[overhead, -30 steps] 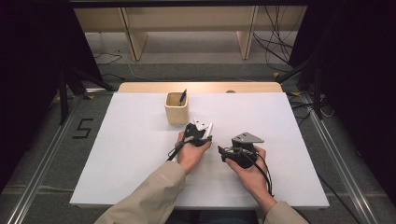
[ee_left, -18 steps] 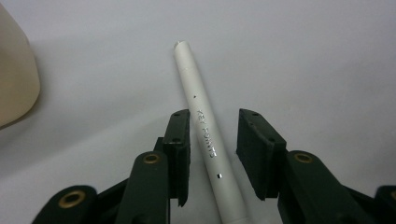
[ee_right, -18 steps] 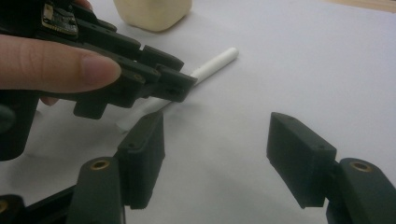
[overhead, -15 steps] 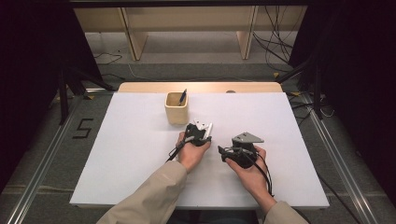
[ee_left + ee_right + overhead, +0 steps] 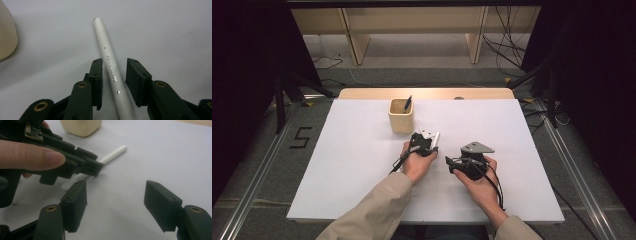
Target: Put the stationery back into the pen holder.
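A white pen (image 5: 110,67) with small grey print lies flat on the white table. My left gripper (image 5: 115,61) is open and straddles it, with a narrow gap between the pen and each jaw. In the high view the left gripper (image 5: 424,142) sits just in front of a tan cup (image 5: 402,120), and the pen's end (image 5: 436,137) sticks out past it. My right gripper (image 5: 454,164) stands beside it to the right, open with nothing between its jaws (image 5: 116,190). The right gripper view has the left gripper (image 5: 75,162) over the white pen (image 5: 115,153).
The tan cup holds a dark pen (image 5: 407,104) that stands upright. The cup's side (image 5: 6,32) is close on the left in the left gripper view. The white table top (image 5: 337,165) has a wooden strip (image 5: 422,93) along its far edge.
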Demonstrator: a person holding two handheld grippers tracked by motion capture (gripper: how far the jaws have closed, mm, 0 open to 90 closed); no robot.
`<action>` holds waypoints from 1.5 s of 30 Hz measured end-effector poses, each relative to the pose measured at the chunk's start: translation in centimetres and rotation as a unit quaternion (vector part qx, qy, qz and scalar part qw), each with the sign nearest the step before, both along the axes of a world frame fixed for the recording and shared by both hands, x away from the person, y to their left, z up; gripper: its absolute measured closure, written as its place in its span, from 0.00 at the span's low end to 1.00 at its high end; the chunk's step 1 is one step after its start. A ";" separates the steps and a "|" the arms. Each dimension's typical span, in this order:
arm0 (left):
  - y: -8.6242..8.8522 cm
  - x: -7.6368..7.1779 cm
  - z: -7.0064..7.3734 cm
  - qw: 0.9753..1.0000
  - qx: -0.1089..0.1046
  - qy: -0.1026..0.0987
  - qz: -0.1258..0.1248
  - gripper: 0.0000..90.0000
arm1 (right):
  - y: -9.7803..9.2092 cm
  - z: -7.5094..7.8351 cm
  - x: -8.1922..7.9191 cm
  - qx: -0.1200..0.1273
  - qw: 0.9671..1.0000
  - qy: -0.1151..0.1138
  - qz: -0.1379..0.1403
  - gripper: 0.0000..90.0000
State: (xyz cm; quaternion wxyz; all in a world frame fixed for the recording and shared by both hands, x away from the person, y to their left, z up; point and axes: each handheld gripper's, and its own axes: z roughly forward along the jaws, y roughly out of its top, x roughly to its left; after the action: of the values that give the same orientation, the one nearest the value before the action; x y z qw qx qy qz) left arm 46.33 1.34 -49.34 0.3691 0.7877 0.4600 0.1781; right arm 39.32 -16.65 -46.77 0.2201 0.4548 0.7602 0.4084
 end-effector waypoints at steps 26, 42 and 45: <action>-0.2 -0.1 0.0 1.000 0.008 -0.003 0.016 0.81 | 0.1 0.0 0.0 -0.001 1.000 -0.001 0.002 0.38; -0.5 -0.3 -0.1 0.999 0.017 -0.010 0.025 0.87 | 0.1 0.0 0.0 -0.002 1.000 -0.002 0.003 0.38; -0.5 -0.3 -0.1 1.000 0.016 -0.009 0.025 0.87 | 0.1 0.0 0.0 -0.002 1.000 -0.004 0.003 0.38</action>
State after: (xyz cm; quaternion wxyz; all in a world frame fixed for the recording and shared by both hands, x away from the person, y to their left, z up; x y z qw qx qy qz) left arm 46.01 0.87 -49.40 0.3561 0.7802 0.4731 0.2017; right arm 39.31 -16.59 -46.78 0.2226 0.4504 0.7618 0.4090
